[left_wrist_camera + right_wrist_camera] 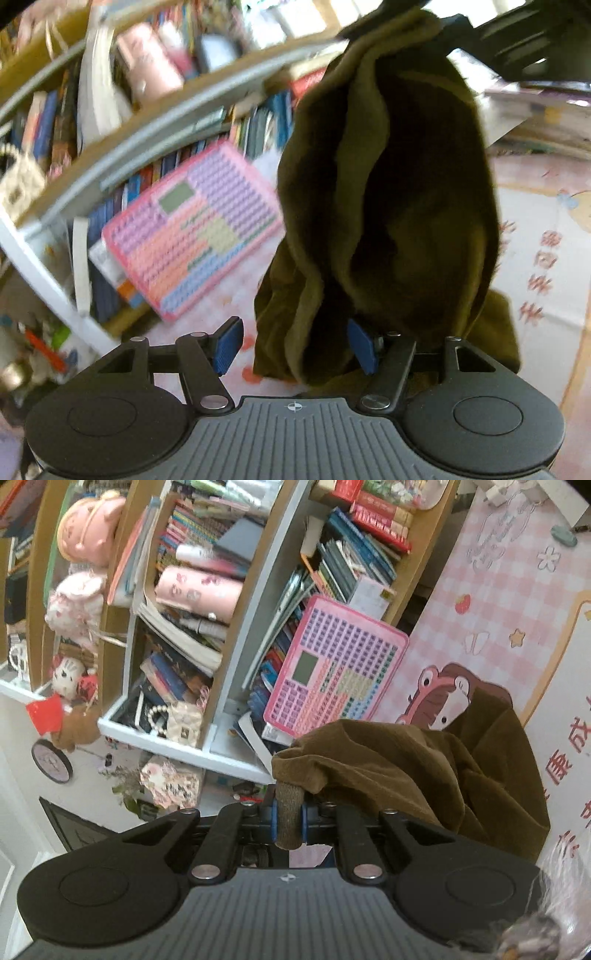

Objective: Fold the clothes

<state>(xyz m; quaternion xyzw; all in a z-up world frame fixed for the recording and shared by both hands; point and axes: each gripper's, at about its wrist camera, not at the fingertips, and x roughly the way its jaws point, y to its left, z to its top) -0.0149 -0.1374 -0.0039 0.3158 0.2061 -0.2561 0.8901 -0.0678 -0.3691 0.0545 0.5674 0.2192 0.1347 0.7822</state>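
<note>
Folding not begun, by my read: right gripper (288, 821) is clamped tight on a ribbed cuff of the olive-brown soft fabric garment (406, 771), which hangs bunched in the air. Left gripper (295, 345) stands wide, blue pads (229, 343) bare, the garment's lower folds draping just in front, not pinched. Spreading, laying flat and every fold still to do. Below: pink checked cartoon-print mat (491, 602). Far: a pink button-grid toy board (332, 675) leaning on a cluttered wooden bookshelf (236, 635).
</note>
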